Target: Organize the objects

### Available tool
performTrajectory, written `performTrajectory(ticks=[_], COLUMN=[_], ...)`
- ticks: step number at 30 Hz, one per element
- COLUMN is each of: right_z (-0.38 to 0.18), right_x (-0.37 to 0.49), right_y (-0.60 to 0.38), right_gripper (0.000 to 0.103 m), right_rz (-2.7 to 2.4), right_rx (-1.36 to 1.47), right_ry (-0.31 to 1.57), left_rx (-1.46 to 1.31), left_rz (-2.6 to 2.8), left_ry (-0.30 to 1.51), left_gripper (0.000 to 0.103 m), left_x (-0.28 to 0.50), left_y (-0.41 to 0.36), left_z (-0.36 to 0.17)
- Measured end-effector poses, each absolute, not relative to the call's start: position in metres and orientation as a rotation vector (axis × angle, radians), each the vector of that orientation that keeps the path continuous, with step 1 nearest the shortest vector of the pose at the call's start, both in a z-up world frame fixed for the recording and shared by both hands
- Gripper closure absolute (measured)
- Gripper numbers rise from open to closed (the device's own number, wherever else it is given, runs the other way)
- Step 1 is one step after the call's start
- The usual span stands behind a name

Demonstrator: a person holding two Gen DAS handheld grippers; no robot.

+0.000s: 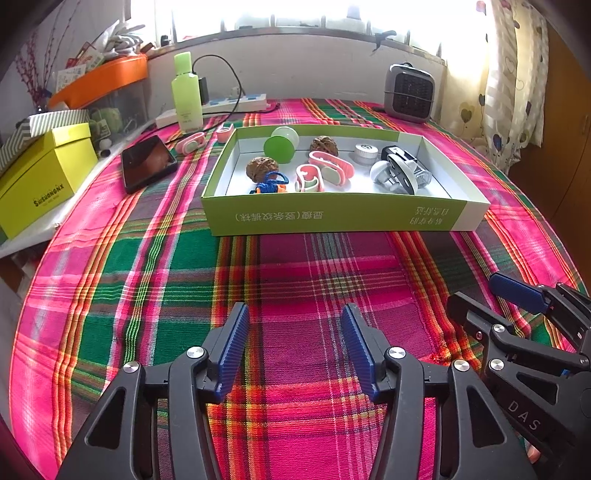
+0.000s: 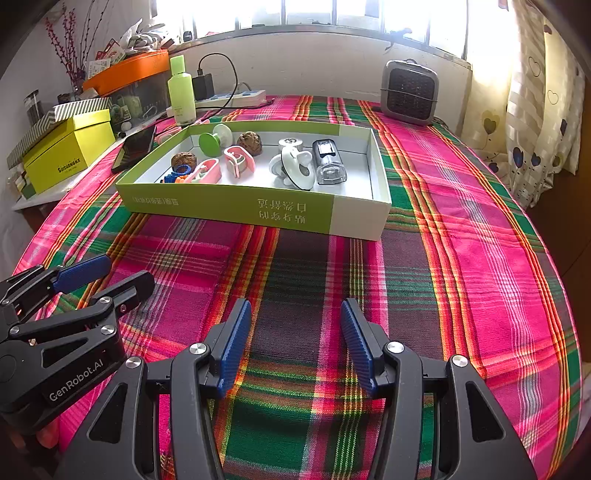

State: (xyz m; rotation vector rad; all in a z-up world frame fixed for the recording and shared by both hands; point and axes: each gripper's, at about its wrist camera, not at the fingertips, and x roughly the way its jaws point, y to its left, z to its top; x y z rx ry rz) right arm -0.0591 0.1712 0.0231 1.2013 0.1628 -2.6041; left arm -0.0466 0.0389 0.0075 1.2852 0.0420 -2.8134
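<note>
Box (image 1: 332,218) sits mid-bench, long axis running left-right across both views, open top up, small items inside. Bare plaid cloth (image 1: 295,280) betw. box & tools. Left tool (image 1: 291,347) & right tool (image 2: 291,343) both wide, holding nothing.

We get strong daylight from the window (image 1: 295,14) at the back, which is blown out to plain white in both views. The curtain (image 2: 535,110) glows with the same light. The cloth (image 1: 295,277) is evenly lit, with vivid colour and only soft shadows under the box (image 2: 258,210). Both views are sharp in the middle. The fisheye bends straight lines toward the edges, and the corners fall off to black.
</note>
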Motion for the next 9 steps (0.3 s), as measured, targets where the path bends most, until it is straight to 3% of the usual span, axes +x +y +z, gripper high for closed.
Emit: performTrajectory(ticks=[9], right_z=[0.0239], right_x=[-0.0592], right_y=[0.171], right_gripper=[0.052], right_rz=[-2.604], right_rx=[1.202], right_ry=[0.163], left_rx=[1.285], left_rz=[-2.813], left_ry=[0.04], left_gripper=[0.051], left_x=[-0.0466], left_y=[0.0388], left_z=[0.0075])
